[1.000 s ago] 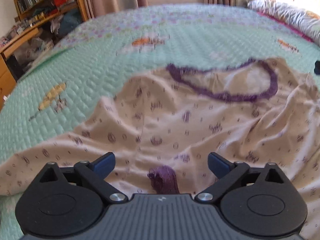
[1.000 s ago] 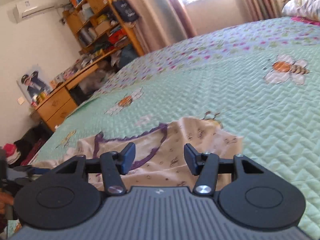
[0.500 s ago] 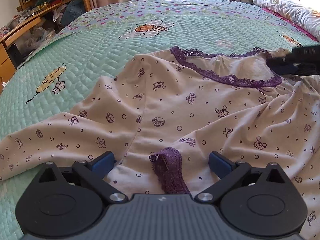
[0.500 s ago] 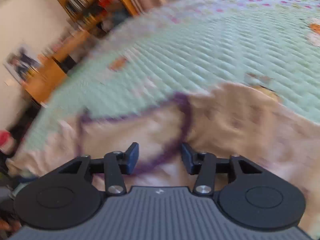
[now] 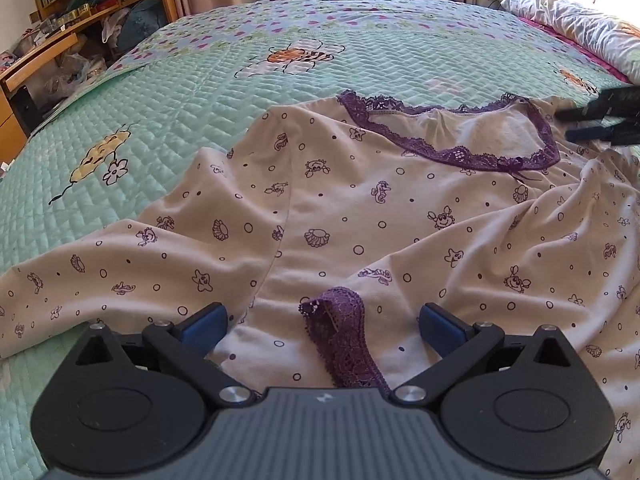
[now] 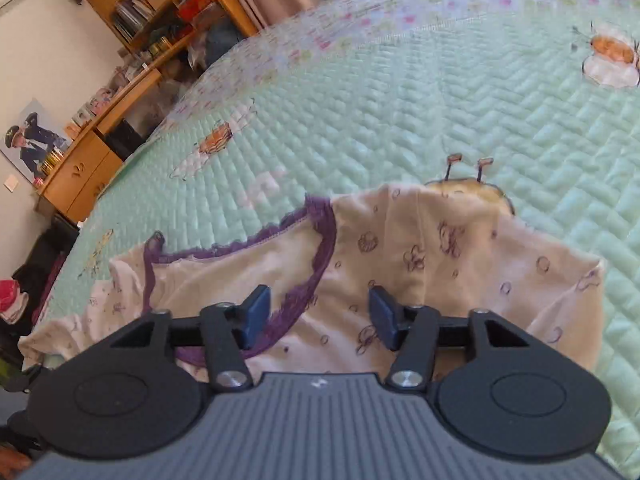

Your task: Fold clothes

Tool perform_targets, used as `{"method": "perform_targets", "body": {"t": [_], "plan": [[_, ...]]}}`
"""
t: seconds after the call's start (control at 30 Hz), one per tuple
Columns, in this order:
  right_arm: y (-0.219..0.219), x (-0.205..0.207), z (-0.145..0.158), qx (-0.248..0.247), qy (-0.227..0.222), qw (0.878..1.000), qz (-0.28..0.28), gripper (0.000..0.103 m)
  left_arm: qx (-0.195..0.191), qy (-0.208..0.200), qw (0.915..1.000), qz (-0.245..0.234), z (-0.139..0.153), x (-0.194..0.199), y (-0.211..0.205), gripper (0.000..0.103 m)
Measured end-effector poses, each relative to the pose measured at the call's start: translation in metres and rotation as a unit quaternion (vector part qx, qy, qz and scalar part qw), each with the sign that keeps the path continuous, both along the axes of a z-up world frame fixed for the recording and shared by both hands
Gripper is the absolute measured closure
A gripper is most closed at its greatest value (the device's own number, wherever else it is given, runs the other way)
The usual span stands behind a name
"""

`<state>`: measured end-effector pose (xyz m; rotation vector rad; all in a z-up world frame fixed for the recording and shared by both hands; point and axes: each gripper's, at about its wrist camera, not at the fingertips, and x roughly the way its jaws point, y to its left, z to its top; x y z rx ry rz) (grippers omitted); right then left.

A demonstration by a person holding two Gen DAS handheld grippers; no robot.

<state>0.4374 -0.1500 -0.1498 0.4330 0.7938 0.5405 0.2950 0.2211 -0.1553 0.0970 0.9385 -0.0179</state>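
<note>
Left claw (image 5: 322, 322): jaws spread wide, low over the cloth, nothing between them.
Nightshirt (image 5: 360, 220): cream with purple sea-creature print, spread rumpled on the bed.
Neckline (image 5: 460, 152): purple lace, toward 1 o'clock.
Lace cuff (image 5: 344, 336): folded over, between the blue fingers.
Bedspread (image 5: 200, 92): green, quilted.
Right claw (image 5: 600, 120): at 2 o'clock, beside the neckline.
</note>
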Motion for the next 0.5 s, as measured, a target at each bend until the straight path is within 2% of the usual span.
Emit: {"method": "perform_targets", "body": {"t": [0.07, 0.17, 0.27, 0.3, 0.33, 0.47, 0.5], "plan": [[-0.029, -0.011, 0.013, 0.076, -0.052, 0.995, -0.029, 0.047, 0.0, 0.0, 1.0, 0.0, 0.0, 0.0, 0.0, 0.001], [-0.055, -0.009, 0.013, 0.094, -0.042, 0.994, -0.048, 0.046, 0.001, 0.0, 1.0, 0.001, -0.001, 0.001, -0.001, 0.001], [-0.058, 0.007, -0.008, 0.027, 0.007, 0.997, -0.068, 0.047, 0.002, -0.001, 1.0, 0.006, -0.001, 0.001, -0.002, 0.001], [-0.057, 0.013, -0.016, 0.0, 0.024, 0.997, -0.074, 0.052, 0.002, -0.002, 1.0, 0.005, 0.0, 0.0, -0.002, 0.001], [-0.059, 0.014, -0.019, 0.005, 0.026, 0.996, -0.082, 0.053, 0.003, -0.003, 1.0, 0.004, 0.002, -0.001, -0.003, 0.001], [-0.082, -0.016, 0.002, 0.101, -0.042, 0.989, -0.102, 0.05, 0.007, -0.008, 0.9999, -0.002, 0.01, -0.005, -0.005, 0.002], [-0.085, -0.024, 0.01, 0.095, -0.055, 0.99, -0.093, 0.045, 0.008, -0.009, 0.9999, -0.003, 0.011, -0.006, -0.005, 0.002]]}}
